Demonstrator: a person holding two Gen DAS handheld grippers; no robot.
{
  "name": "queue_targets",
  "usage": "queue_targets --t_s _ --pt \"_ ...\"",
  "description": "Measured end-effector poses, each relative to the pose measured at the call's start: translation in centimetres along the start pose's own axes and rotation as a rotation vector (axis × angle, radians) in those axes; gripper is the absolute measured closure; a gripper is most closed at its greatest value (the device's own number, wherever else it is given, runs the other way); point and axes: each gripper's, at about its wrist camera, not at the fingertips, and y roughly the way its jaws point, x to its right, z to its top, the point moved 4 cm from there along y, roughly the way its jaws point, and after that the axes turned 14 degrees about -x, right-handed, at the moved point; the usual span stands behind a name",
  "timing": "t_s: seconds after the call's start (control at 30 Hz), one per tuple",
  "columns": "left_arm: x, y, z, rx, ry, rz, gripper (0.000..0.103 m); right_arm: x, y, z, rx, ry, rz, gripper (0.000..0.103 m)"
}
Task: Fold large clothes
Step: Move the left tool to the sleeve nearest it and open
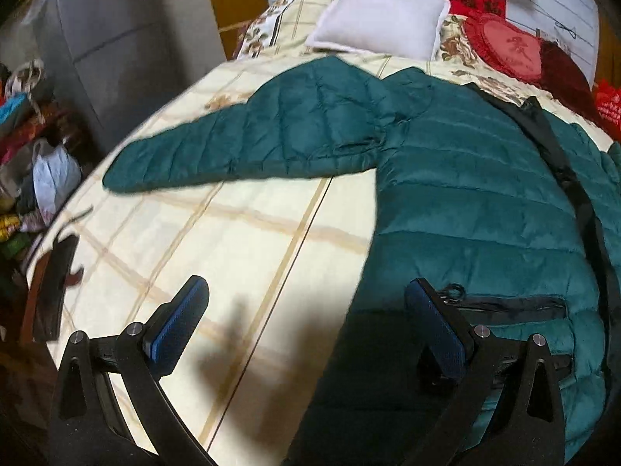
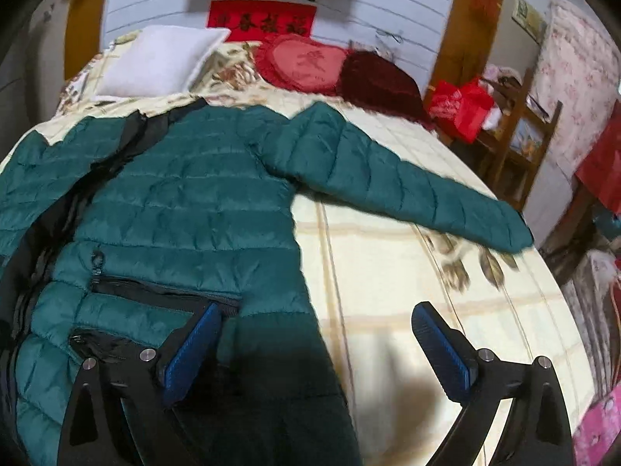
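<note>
The jacket [image 1: 465, 202] lies flat on the bed [image 1: 240, 240], front up, collar toward the pillow [image 1: 380, 19], hem nearest the tools, both sleeves spread sideways. The left gripper [image 1: 306, 322] hovers wide open over the jacket's left hem edge; the right gripper [image 2: 316, 341], also open and empty, straddles the opposite edge — each nearer its own sleeve [image 2: 407, 190]. Nothing blocks either; red cushions [image 2: 306, 62] sit well beyond.
</note>
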Motion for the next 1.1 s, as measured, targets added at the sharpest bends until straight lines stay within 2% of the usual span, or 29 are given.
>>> queue_targets --t_s 0.07,0.1,0.23,0.27,0.37,0.43,0.47,0.53,0.57,0.67,0.7,0.83,0.93,1.1 --pt "-0.4 0.2 -1.0 -0.044 -0.013 -0.069 0.000 0.9 -0.2 -0.5 -0.011 0.024 0.012 0.005" --pt "-0.5 0.1 -1.2 -0.047 -0.008 -0.074 0.000 1.4 -0.5 -0.6 0.000 0.036 0.000 0.005" --pt "-1.8 -1.7 -0.5 0.037 -0.015 -0.004 0.000 1.2 -3.2 -0.1 0.127 0.016 -0.087 0.005" --pt "-2.6 -1.8 0.0 0.041 -0.030 0.013 0.000 0.3 -4.8 0.2 0.201 -0.006 -0.102 0.005" --pt "-5.3 -1.3 1.7 0.009 -0.101 -0.015 0.000 -2.9 -9.3 0.0 0.434 -0.078 0.002 0.005" --pt "-7.3 -0.6 2.6 -0.011 -0.147 -0.026 0.000 -4.8 -11.1 -0.1 0.507 -0.115 0.047 0.001" --pt "-8.6 0.2 3.6 -0.039 -0.167 -0.028 0.000 -6.0 -11.5 -0.1 0.513 -0.134 0.104 0.001" --pt "-10.9 1.9 4.9 -0.103 -0.195 -0.017 0.000 -8.0 -10.4 0.6 0.446 -0.156 0.230 0.001" --pt "-12.4 3.0 5.8 -0.139 -0.221 -0.041 0.000 -8.9 -9.5 1.1 0.384 -0.166 0.278 0.001" --pt "-17.0 5.6 7.8 -0.181 -0.317 -0.130 0.000 -11.2 -6.6 1.6 0.246 -0.195 0.358 0.001" --pt "-17.9 6.1 8.3 -0.183 -0.329 -0.146 0.000 -12.2 -5.2 1.6 0.181 -0.232 0.351 0.001" --pt "-23.1 9.1 11.0 -0.190 -0.423 -0.160 0.000 -14.2 -2.1 0.6 0.049 -0.328 0.286 0.001" --pt "-25.0 11.6 12.5 -0.222 -0.466 -0.199 0.000 -15.0 -1.6 0.1 0.032 -0.362 0.278 0.001" --pt "-26.2 13.3 15.2 -0.182 -0.456 -0.152 0.001 -14.4 -1.0 0.7 0.008 -0.354 0.296 0.001"
